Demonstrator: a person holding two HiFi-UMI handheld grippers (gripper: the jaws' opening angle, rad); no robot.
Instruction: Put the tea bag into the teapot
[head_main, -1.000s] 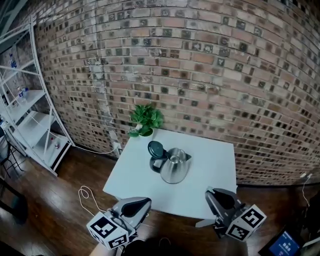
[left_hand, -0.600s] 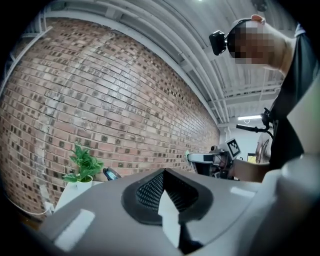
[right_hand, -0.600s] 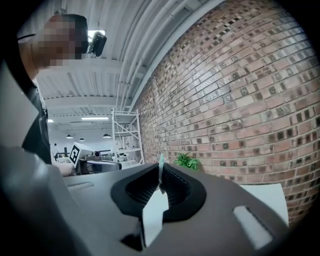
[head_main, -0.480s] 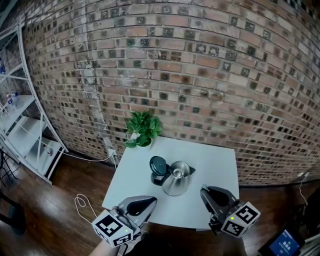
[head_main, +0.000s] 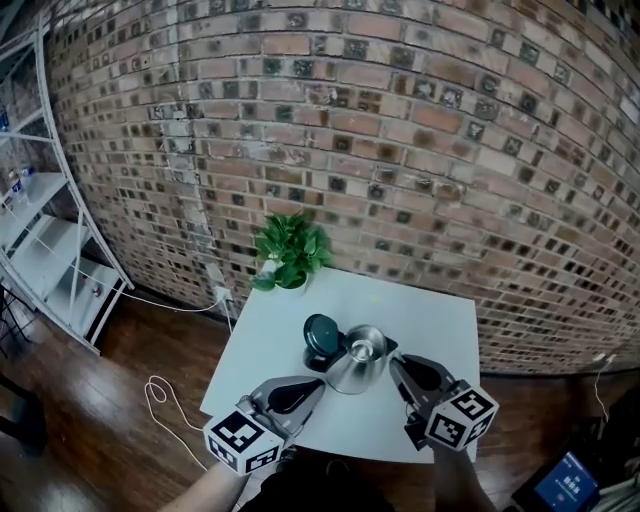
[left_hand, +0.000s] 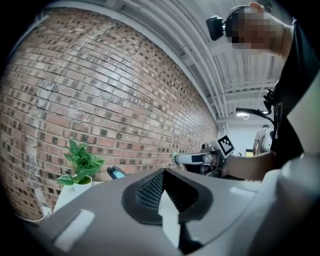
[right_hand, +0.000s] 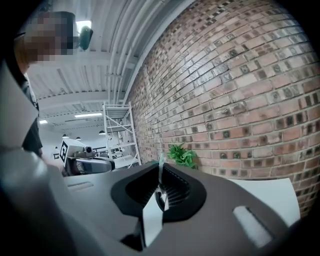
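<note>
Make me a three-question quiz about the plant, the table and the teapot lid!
1. Where is the potted plant?
A) on the floor
B) on the table's far left corner
C) on the metal shelf

2. What colour is the table?
A) white
B) red
C) black

3. How is the teapot's lid?
A) shut
B) missing
C) open

Answers:
1 B: the plant stands on the tabletop corner next to the brick wall.
2 A: the bare top is white.
3 C: the dark lid is tipped back, so the teapot's mouth is uncovered.
</note>
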